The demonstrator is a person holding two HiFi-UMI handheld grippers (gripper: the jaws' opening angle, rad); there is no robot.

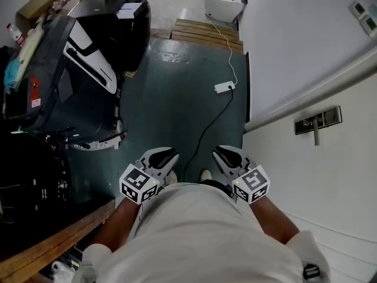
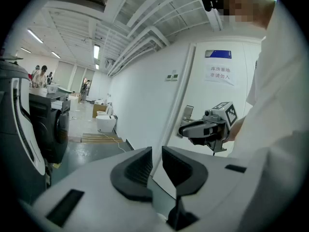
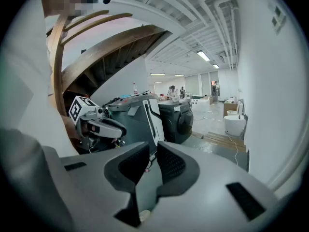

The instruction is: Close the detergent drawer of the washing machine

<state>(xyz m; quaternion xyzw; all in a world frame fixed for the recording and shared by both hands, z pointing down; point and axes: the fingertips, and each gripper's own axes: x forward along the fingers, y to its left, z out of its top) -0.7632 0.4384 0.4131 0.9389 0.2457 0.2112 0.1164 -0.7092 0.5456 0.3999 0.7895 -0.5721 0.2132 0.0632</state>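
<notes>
Detergent drawer can't be made out yet, left gripper [image 1: 165, 157] & right gripper [image 1: 226, 155] are held empty w/ jaws slightly apart, so the washer [image 3: 182, 121] prob needs to be approached first.

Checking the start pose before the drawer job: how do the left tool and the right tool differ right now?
The left tool hangs beside the dark machines; the right tool hangs beside the white door. The left tool's tip angles rightward, the right tool's leftward, so they converge. Shared: both are held close before the person's torso, jaws slightly apart with nothing between them, neither touching anything.
</notes>
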